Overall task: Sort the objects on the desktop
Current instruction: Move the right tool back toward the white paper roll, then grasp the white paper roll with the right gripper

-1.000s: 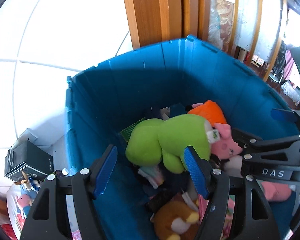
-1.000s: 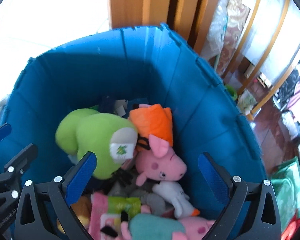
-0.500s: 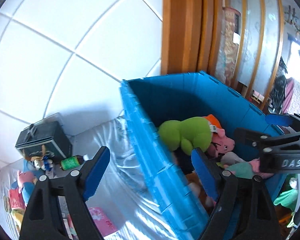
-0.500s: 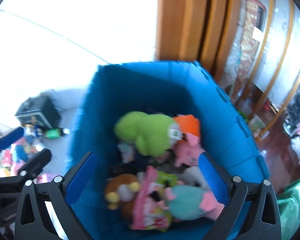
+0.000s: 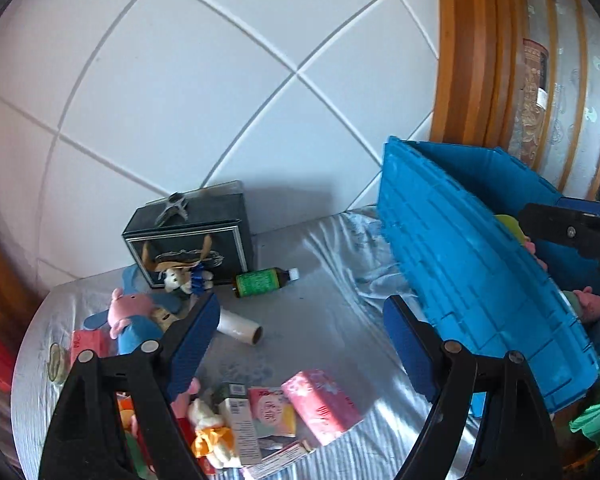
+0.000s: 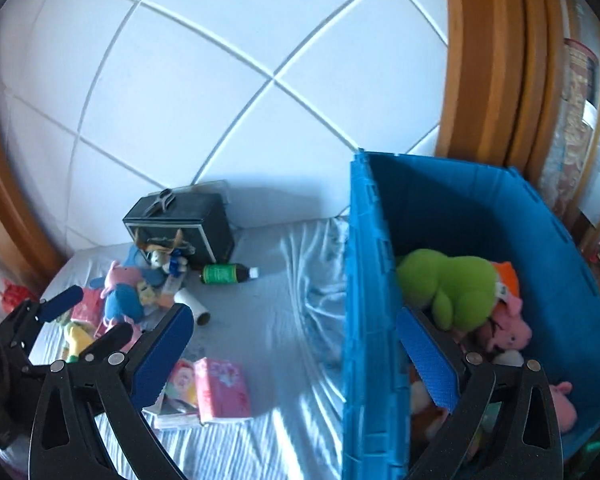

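While nothing is held: a return from the blue bin (image 6: 480,208) toward the unsorted clutter is judged.
Tongs: left gripper (image 5: 300,344) and right gripper (image 6: 296,354) are seen spread, empty.
Next: one item, perhaps the pink packet (image 5: 320,404), must be straddled.
Surface: pale wrinkled cloth (image 5: 320,320), white tiled wall (image 5: 200,80) behind.
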### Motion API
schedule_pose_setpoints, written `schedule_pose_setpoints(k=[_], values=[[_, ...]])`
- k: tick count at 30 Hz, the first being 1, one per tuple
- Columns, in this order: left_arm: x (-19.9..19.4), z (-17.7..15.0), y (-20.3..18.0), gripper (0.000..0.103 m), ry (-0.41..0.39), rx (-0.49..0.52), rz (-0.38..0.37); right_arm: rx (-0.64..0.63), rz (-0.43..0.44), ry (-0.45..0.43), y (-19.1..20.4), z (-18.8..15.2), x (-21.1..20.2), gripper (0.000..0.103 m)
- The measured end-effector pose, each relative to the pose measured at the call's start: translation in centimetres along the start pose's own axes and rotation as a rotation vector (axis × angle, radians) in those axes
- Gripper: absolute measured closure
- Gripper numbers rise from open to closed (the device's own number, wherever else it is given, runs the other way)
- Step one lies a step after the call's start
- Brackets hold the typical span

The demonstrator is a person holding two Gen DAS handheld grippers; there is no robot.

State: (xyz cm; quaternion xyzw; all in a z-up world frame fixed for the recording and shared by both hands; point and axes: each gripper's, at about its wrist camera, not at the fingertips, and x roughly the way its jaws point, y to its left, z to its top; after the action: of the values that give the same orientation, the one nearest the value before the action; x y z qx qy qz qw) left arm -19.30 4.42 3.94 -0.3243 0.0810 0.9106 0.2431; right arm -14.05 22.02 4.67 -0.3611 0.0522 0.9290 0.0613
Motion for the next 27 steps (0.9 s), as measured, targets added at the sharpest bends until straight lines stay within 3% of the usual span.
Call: schedule_pose_setpoints(k=[7,11,15,18,23,27], values=[[2.6,-2.0,9.1,0.019,-0.002,-0.099,0.089,0.017,0.126,0.012,5.8,-0.3,5.6,0.0],[5.4,-2.4,13.5,0.019,0.001,-0.132,0.174,0.039,0.208,0.081,7.6,-0.4,10.2,0.0],[11.3,-3.5,17.7,0.019,0.168,-0.167,0.198,0.046,0.204,0.144,8.9,-0.4,15.2,0.0],[16.2,-4.4,20.2,0.022,0.25,-0.164,0.22,0.072,0.203,0.196,9.1,-0.5,19.3,0.0],[22.8,-4.4,22.6,0.026,0.277,-0.176,0.238,0.11,0.232,0.279,9.4,-0.9,26.5,0.0],[28.0,-3.1,24.9,0.029,0.269,-0.215,0.229,0.112,0.195,0.311,9.8,-1.1,32.1,0.001]])
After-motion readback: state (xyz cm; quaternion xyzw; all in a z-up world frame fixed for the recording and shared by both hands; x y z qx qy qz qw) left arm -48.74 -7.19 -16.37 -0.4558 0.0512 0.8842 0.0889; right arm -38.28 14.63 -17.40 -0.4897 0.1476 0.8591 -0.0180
